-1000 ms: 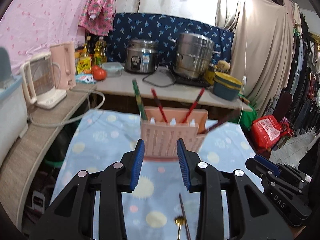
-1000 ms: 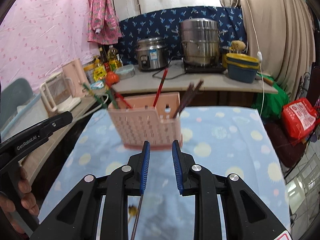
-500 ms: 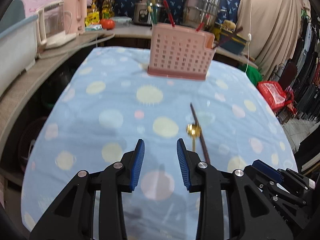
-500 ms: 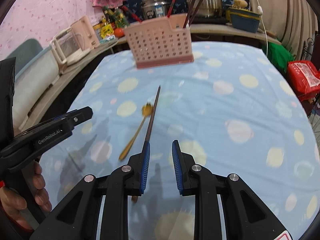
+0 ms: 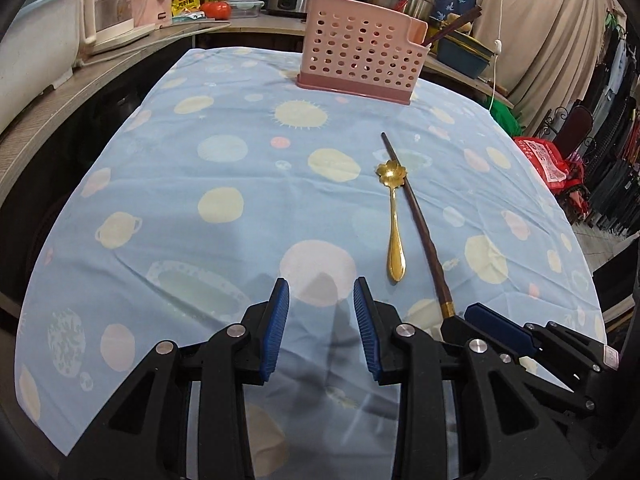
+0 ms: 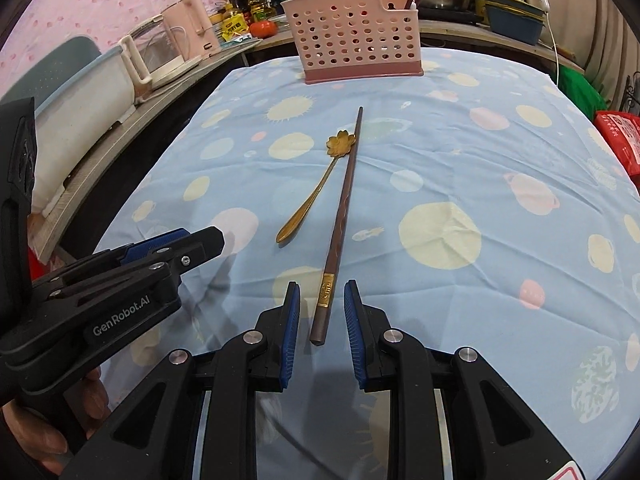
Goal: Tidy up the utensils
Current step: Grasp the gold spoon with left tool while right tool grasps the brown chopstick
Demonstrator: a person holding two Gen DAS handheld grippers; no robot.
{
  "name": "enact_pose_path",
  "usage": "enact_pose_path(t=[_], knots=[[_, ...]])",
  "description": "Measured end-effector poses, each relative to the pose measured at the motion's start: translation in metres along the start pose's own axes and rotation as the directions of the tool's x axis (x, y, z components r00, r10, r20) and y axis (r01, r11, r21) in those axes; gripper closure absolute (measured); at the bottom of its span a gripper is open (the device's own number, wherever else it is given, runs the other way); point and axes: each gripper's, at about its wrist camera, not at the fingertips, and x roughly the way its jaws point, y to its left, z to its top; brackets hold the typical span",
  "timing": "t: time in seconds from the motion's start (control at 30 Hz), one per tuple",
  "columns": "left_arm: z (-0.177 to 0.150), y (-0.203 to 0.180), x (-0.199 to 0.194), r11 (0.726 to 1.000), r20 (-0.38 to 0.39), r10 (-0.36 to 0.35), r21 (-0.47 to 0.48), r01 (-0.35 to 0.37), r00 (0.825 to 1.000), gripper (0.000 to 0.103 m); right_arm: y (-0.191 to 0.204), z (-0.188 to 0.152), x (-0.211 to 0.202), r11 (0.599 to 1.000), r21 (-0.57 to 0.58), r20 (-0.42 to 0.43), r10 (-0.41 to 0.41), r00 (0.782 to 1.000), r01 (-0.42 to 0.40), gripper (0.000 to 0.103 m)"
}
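my right gripper (image 6: 320, 312) is spread open around the thick end of the chopstick (image 6: 340, 216), light, stiff and slick, while my left gripper (image 5: 320, 312) hangs open, empty.

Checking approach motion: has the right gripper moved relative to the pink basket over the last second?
Yes. The right gripper has backed away from the pink basket and tilted down; its open jaws now straddle the chopstick end.
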Motion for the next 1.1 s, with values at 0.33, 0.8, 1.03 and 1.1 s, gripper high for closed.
enact_pose_path(t=[0.33,0.8,1.03,1.1], knots=[[-0.002,-0.008,0.002,1.0,-0.011,-0.017,0.012,0.017,1.0,0.071,-0.003,-0.003,0.006,1.0,-0.005,-0.001,-0.02,1.0,0.02,0.094],[0.003,-0.037,0.015,0.995,-0.04,-0.096,0.035,0.097,0.995,0.067,-0.032,-0.002,0.001,0.996,0.074,0.026,-0.046,0.999,0.044,0.096],[0.009,-0.048,0.033,0.994,-0.05,-0.103,0.038,0.105,0.993,0.068,-0.04,-0.002,0.0,0.995,0.096,0.028,-0.038,0.999,0.035,0.096],[0.011,-0.049,0.034,0.994,-0.048,-0.104,0.039,0.106,0.993,0.07,-0.041,-0.001,0.0,0.995,0.097,0.028,-0.035,0.999,0.033,0.096]])
